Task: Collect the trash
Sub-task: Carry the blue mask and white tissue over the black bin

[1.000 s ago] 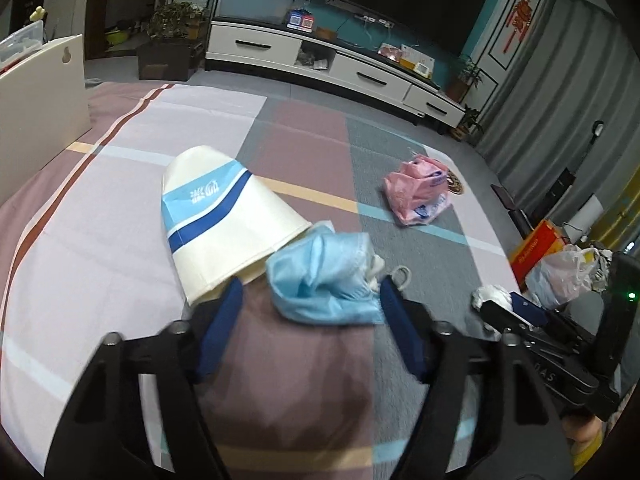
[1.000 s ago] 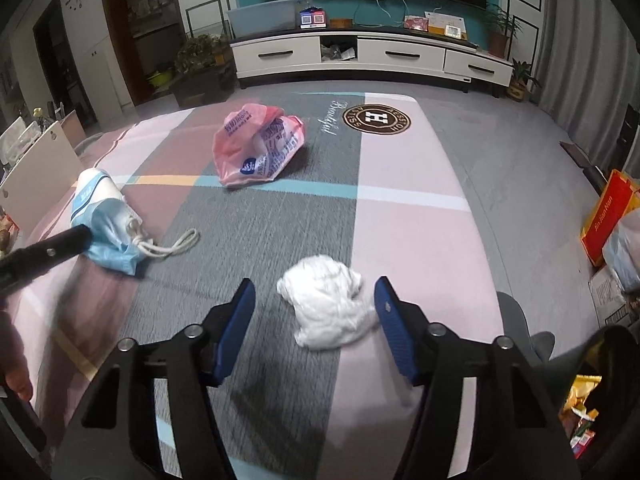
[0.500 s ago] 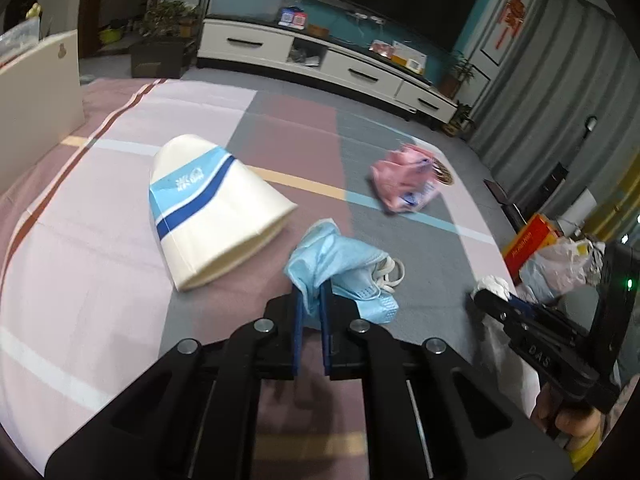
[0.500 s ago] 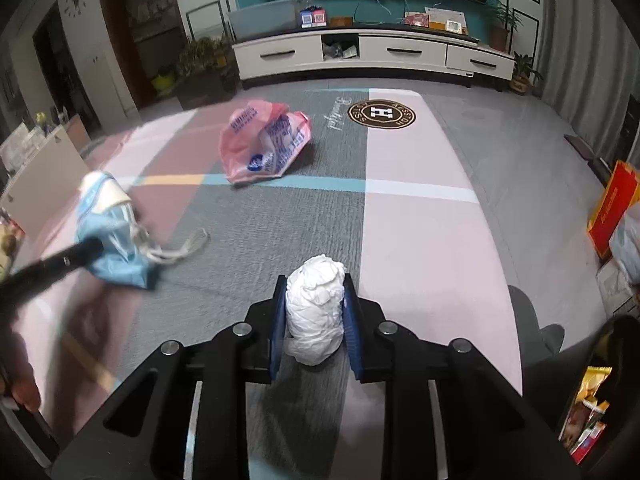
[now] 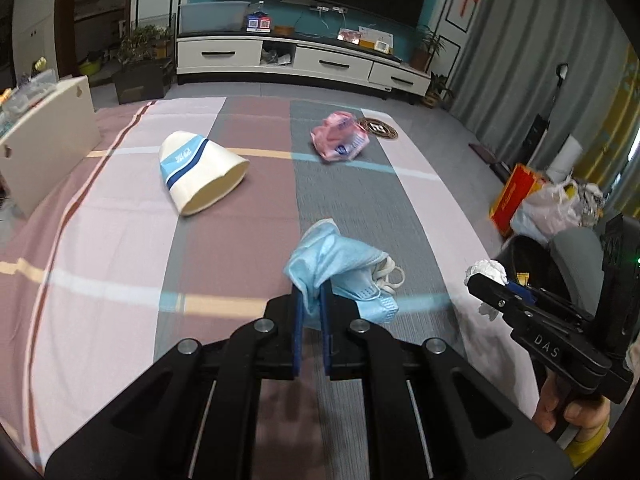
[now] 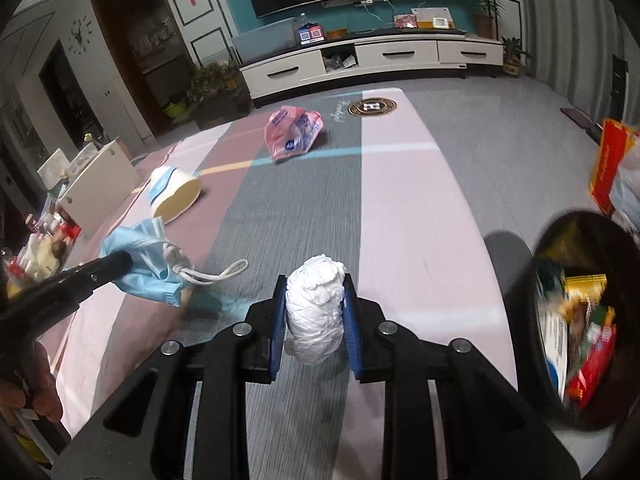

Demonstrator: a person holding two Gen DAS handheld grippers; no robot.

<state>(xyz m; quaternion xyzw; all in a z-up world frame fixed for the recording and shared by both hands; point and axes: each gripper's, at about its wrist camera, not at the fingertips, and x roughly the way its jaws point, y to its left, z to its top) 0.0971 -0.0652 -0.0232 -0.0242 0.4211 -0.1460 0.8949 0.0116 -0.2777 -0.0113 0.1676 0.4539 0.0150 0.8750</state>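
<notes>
My left gripper is shut on a blue face mask and holds it above the striped rug; the mask also shows in the right wrist view. My right gripper is shut on a crumpled white tissue, lifted off the rug; it shows in the left wrist view too. A black trash bin with several wrappers inside stands at the right. A paper cup lies on its side on the rug. A pink plastic bag lies farther back.
A white board stands at the rug's left edge. A white TV cabinet runs along the far wall. A red box and a filled plastic bag sit on the floor at the right.
Both grippers closed on their items, the left on the mask and the right on the tissue, and lifted them. Both have swung to the right, bringing the trash bin into view.
</notes>
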